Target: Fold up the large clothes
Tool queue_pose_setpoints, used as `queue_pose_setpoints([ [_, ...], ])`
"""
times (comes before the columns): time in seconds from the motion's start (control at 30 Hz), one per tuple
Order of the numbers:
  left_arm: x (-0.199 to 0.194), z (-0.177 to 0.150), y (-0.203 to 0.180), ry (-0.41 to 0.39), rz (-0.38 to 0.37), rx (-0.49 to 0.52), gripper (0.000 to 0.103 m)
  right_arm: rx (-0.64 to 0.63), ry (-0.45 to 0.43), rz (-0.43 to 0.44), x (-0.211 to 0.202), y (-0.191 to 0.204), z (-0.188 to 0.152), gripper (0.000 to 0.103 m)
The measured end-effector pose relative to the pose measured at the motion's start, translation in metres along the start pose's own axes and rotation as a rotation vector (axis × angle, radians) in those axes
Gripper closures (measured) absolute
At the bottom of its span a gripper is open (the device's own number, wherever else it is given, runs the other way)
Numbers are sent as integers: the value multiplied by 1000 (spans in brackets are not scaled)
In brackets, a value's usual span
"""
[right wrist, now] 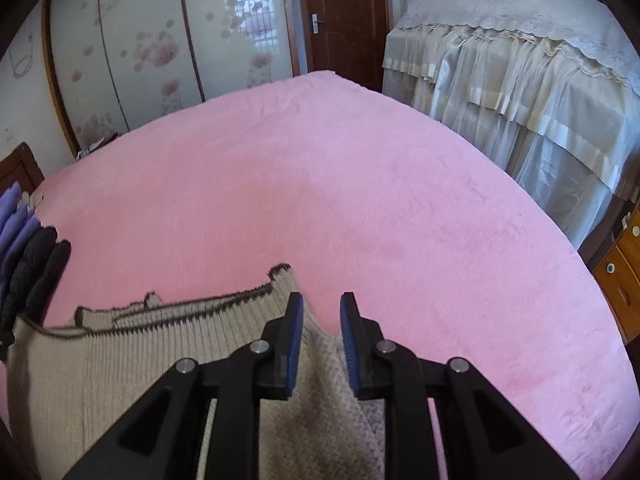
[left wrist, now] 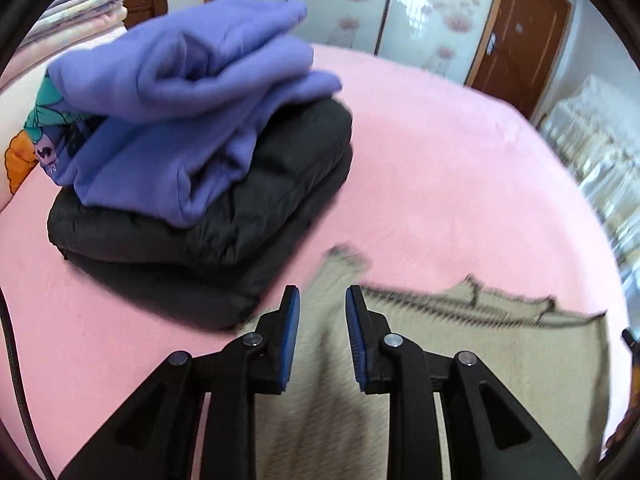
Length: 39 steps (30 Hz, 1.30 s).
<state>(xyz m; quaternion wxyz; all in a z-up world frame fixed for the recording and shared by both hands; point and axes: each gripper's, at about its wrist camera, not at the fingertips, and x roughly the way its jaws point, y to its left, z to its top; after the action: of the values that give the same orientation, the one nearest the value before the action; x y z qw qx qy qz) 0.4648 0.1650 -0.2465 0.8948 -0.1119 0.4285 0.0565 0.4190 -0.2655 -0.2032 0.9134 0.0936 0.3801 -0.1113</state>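
Note:
A beige knit sweater with dark trim lies on the pink bed. My left gripper is open above its left part, with knit showing between the jaws. In the right wrist view the sweater spreads to the left, its ribbed hem edge toward the far side. My right gripper is open over the sweater's right edge, a fold of knit under the jaws. Neither gripper holds cloth.
A folded purple garment sits on a folded black padded jacket at the left, also at the left edge of the right wrist view. The pink bed stretches ahead. A cloth-draped cabinet stands right.

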Motion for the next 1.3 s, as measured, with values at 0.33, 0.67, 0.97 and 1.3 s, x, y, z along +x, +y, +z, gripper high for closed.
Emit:
queue_pose_setpoints([
  [0.33, 50, -16, -41, 122, 68, 75, 81, -17, 174, 51, 66, 25, -12, 87],
  [0.67, 70, -18, -26, 164, 87, 64, 79, 21, 159, -18, 55, -6, -7, 103],
  [0.97, 10, -21, -49, 101, 93, 87, 26, 30, 108, 64, -19, 6, -5, 100],
  [1.3, -113, -50, -79, 51, 15, 201, 26, -57, 75, 205, -122, 43, -17, 100],
])
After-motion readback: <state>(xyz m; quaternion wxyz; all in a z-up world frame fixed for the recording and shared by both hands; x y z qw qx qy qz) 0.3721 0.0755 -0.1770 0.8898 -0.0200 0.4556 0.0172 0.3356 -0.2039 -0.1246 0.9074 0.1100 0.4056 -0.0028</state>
